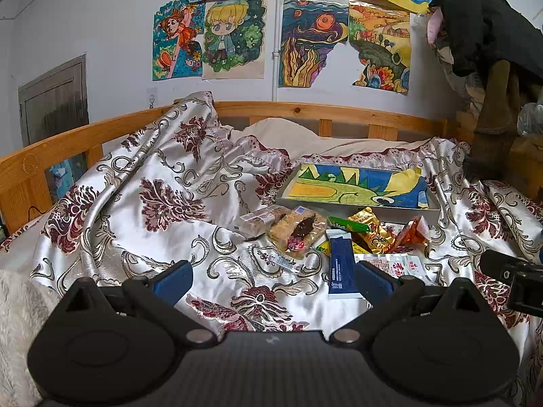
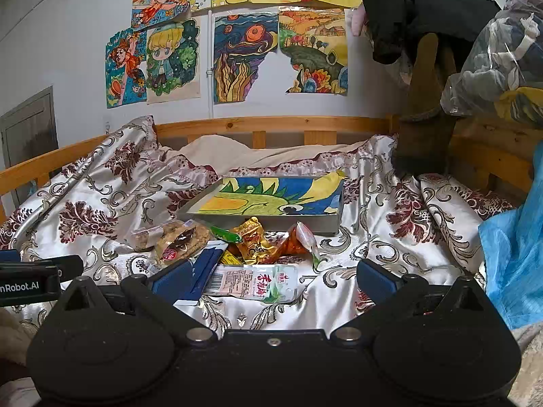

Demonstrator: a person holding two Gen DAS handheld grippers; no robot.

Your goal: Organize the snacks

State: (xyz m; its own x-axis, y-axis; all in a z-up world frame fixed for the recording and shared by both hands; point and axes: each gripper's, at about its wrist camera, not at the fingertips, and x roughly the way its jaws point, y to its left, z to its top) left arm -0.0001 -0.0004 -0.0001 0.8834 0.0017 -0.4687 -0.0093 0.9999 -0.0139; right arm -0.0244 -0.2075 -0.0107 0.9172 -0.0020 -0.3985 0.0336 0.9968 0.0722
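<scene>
A pile of snacks lies on a floral satin bedspread (image 1: 163,203). It holds a rice-cracker pack (image 1: 297,230), a smaller clear-wrapped cake (image 1: 261,220), a dark blue packet (image 1: 341,266), a gold packet (image 1: 368,225), an orange packet (image 1: 412,234), a green stick (image 1: 349,224) and a white pouch (image 2: 258,283). Behind them stands a shallow box (image 1: 356,190) lined with a colourful drawing. My left gripper (image 1: 273,278) is open just short of the pile, its right finger beside the blue packet. My right gripper (image 2: 271,279) is open, with the white pouch lying between its fingers.
A wooden bed rail (image 1: 305,108) runs behind the bedding, under a wall of drawings (image 1: 237,34). Dark clothes (image 2: 424,6) and a plastic bag (image 2: 502,51) hang at the right. A blue plastic sheet (image 2: 516,254) lies at the right edge.
</scene>
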